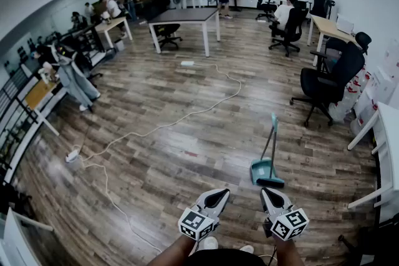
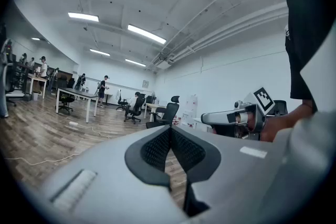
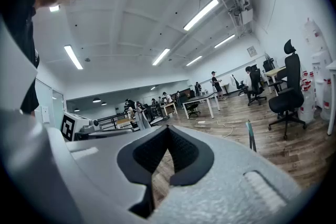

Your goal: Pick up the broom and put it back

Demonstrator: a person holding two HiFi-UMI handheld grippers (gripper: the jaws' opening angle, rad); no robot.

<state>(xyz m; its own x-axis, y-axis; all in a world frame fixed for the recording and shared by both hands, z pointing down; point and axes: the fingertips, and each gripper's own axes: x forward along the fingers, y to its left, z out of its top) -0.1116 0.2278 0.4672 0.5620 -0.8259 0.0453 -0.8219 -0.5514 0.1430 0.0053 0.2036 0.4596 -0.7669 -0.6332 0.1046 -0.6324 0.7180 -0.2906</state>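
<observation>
Glossy wood floor point(image 1: 181, 152), plastic broom point(image 1: 272, 140)

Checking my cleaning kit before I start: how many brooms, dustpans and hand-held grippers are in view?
broom: 1
dustpan: 1
hand-held grippers: 2 (left hand-held gripper, right hand-held gripper)
Total: 4

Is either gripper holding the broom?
No, the broom stands on the floor ahead of the left gripper and right gripper, both shut and empty.
</observation>
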